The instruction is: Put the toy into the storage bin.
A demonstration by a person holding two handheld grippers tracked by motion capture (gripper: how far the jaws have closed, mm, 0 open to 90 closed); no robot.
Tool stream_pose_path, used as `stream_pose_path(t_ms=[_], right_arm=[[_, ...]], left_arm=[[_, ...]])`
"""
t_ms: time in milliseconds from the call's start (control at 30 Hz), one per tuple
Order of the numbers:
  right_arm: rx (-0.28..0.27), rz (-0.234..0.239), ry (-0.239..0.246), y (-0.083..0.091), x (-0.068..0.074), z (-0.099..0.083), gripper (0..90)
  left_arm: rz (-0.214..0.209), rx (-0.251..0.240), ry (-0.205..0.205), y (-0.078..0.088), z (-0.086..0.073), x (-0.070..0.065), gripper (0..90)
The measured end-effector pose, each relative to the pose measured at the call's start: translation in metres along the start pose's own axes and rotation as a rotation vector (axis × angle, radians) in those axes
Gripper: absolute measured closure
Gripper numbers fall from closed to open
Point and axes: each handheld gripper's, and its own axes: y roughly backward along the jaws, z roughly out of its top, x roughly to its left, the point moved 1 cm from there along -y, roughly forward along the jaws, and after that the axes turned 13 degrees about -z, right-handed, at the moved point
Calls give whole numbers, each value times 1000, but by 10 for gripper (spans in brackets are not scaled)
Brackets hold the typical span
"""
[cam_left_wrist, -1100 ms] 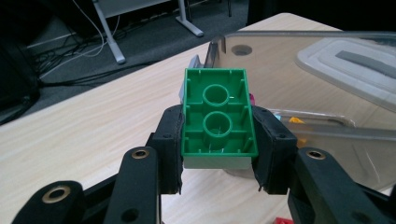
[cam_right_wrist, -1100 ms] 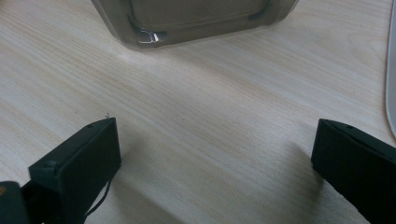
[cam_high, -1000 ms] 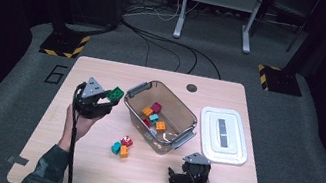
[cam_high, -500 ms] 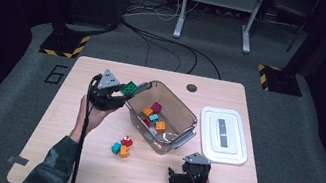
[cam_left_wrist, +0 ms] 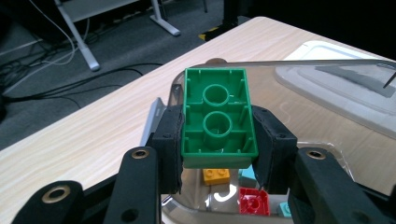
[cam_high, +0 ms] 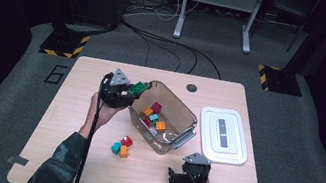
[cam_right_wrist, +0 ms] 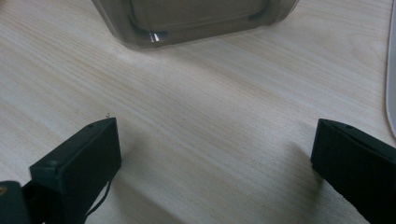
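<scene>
Left gripper (cam_left_wrist: 217, 140): jaws pinched green brick (cam_left_wrist: 217, 116) by its long sides, studs down, over clear bin (cam_high: 186, 117) rim for a likely drop | right gripper (cam_right_wrist: 212, 154): jaws spread, idle above worktop (cam_right_wrist: 210, 102) near bin.

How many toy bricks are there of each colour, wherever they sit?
Green: 1, in the left gripper
Red: 3, bin, table
Orange: 3, bin, table
Teal: 2, bin, table
Total: 9
</scene>
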Motion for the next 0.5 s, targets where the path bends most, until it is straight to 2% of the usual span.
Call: stream_pose_path(t_ms=[200,300,400,500], right_arm=[[3,0,-4,0,0,0,6],[1,3,2,0,0,0,7],[-1,6,2,0,0,0,9],[-2,6,3,0,0,0,9]], left_arm=[[-15,16,22,-18,-2,4,561],[-15,16,45,-20,-5,7,404],[-20,6,57,-14,-8,7,309],[-5,2,45,-6,-13,5,240]])
